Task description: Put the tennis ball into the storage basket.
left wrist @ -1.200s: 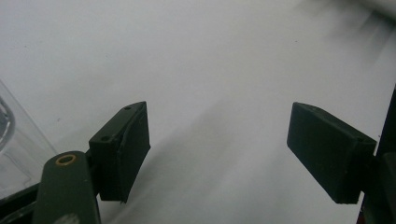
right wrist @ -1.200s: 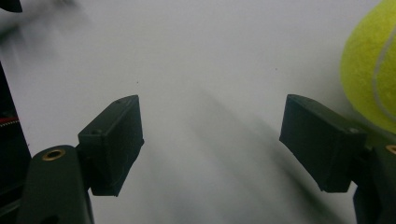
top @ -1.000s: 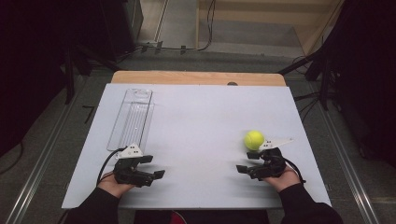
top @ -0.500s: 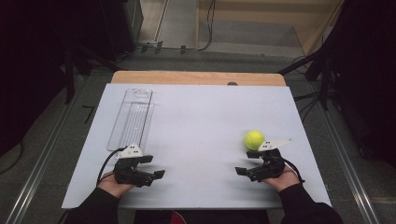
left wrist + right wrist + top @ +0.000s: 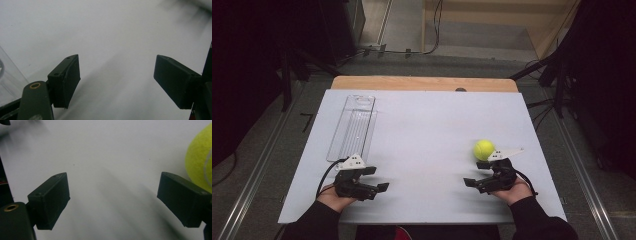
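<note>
A yellow-green tennis ball lies on the white table sheet, right of centre. My right gripper rests just in front of the ball, pointing left, open and holding nothing. In the right gripper view the ball sits beyond the right jaw, outside the gap of the right gripper. A clear plastic container lies lengthwise at the left. My left gripper sits just in front of its near end, open, with nothing between the jaws. The left gripper view shows the left gripper over bare sheet, with the container's edge at the left.
A wooden table edge runs along the far side of the sheet. Dark equipment and stands flank the table on both sides. Cables lie on the floor beyond it.
</note>
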{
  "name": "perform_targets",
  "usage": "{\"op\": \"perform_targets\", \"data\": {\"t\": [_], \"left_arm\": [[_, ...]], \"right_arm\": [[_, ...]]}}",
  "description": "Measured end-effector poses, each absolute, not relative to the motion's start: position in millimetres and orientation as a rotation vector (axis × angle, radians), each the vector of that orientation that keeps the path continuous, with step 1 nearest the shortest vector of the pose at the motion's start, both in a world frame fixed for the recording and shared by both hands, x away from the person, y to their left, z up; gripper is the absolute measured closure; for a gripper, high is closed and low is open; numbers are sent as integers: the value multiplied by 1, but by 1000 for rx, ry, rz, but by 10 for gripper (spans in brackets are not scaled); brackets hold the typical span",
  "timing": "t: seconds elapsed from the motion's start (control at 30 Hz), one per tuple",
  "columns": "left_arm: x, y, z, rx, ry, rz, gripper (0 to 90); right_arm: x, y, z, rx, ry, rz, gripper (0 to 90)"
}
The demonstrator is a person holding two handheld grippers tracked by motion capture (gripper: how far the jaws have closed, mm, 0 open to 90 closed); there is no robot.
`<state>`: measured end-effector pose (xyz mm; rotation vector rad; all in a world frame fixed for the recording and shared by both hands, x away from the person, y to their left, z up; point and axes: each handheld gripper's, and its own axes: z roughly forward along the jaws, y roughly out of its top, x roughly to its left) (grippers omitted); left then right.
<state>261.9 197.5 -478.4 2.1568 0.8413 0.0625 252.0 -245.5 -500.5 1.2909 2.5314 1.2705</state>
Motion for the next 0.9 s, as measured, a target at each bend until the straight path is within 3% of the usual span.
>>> {"op": "perform_targets", "data": {"t": [0.9], "left_arm": [[262,196,-479,2171,841,54,220]], "right_arm": [[254,-244,-499,1302,2531,1292,94]]}}
